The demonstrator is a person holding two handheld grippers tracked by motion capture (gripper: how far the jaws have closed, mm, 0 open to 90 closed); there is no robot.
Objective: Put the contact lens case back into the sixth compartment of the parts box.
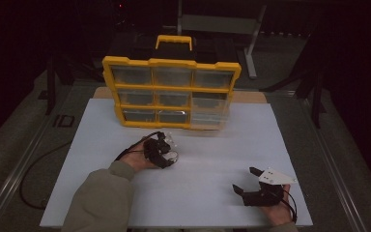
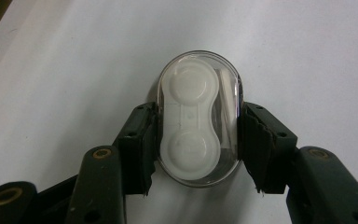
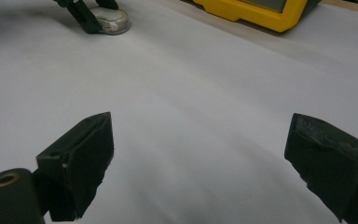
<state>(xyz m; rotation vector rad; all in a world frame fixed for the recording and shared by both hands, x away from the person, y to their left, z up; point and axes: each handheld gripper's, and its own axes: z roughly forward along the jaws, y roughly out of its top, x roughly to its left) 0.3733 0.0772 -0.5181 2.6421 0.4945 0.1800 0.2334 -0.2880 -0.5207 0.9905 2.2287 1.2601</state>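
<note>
A white board is laid over a table in a dark room. Near its middle, the left gripper is clamped on a clear oval case holding a white contact lens case; the jaws are pressed against the two long sides of the clear shell, which is seen resting on or just above the board. At the near right, the right gripper is held with its jaws spread wide and nothing between them. At the far edge, a yellow compartment organiser is stood upright, one right-hand drawer apparently pulled forward. A slip is judged the main risk: the shell is smooth and curved, so it could be squeezed out sideways or rotated if lifted quickly.
</note>
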